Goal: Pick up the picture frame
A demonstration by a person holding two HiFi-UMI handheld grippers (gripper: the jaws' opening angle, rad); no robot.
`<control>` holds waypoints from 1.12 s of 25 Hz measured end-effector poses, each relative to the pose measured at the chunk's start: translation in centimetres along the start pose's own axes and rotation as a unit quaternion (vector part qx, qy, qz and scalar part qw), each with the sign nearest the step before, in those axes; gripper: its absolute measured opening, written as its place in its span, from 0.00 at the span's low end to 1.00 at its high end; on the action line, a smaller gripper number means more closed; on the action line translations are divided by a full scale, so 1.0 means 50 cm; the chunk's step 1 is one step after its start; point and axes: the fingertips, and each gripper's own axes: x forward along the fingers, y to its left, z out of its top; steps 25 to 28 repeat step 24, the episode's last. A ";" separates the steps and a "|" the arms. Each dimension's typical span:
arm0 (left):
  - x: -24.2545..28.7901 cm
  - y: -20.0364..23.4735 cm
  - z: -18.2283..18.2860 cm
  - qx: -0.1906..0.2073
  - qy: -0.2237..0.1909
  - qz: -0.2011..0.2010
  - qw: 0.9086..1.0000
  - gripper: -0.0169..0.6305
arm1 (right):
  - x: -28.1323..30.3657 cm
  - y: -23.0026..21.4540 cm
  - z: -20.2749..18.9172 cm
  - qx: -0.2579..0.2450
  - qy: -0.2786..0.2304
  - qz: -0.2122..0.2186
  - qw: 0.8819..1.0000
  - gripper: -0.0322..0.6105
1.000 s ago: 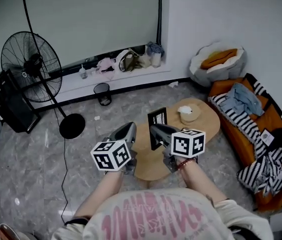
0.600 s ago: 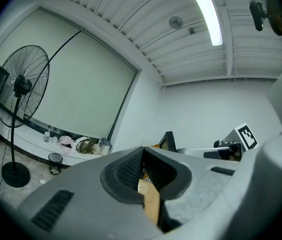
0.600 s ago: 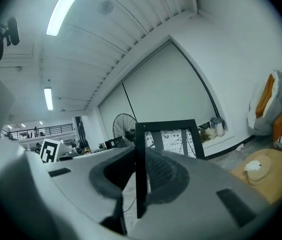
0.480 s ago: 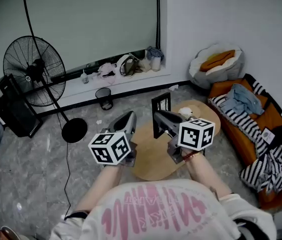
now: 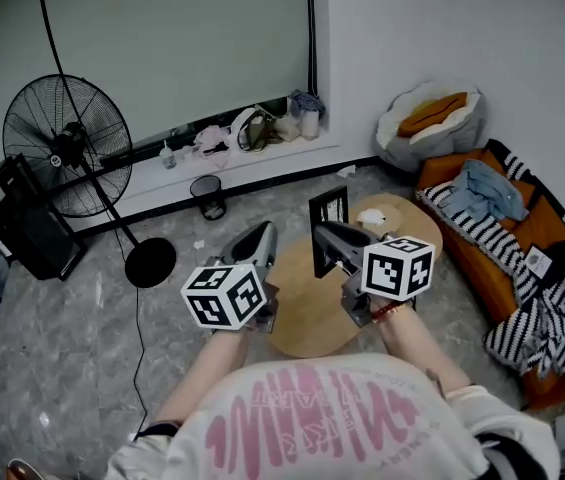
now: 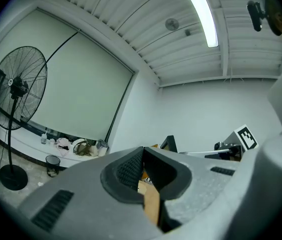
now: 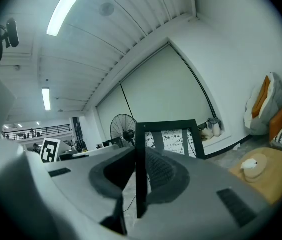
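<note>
The black picture frame (image 5: 328,226) hangs upright above the oval wooden table (image 5: 307,318), with my right gripper (image 5: 323,238) shut on its side edge. In the right gripper view the frame's dark edge (image 7: 140,179) runs straight between the two pads, and its top bar (image 7: 166,126) rises above them. My left gripper (image 5: 264,232) floats beside it to the left, shut with nothing in it. In the left gripper view its tips (image 6: 142,150) meet, and the frame (image 6: 169,143) shows beyond them.
A small white object (image 5: 372,218) lies on the table's far end. An orange sofa (image 5: 532,268) heaped with clothes runs along the right. A standing fan (image 5: 57,148), a black case (image 5: 22,218) and a waste bin (image 5: 205,190) stand at the left and back.
Both grippers have risen. The frame, which stood on the table, has come up with the right gripper and now hangs above the tabletop.
</note>
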 end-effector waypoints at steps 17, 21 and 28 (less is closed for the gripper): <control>-0.012 -0.004 -0.017 -0.001 -0.004 0.001 1.000 0.03 | -0.004 0.000 -0.023 -0.011 0.015 0.000 1.000 0.16; -0.019 0.001 -0.019 -0.002 -0.005 0.003 1.000 0.03 | -0.002 0.005 -0.029 -0.012 0.017 0.000 1.000 0.16; -0.024 0.005 -0.021 -0.004 -0.004 0.004 1.000 0.03 | -0.001 0.008 -0.033 -0.010 0.017 -0.001 1.000 0.16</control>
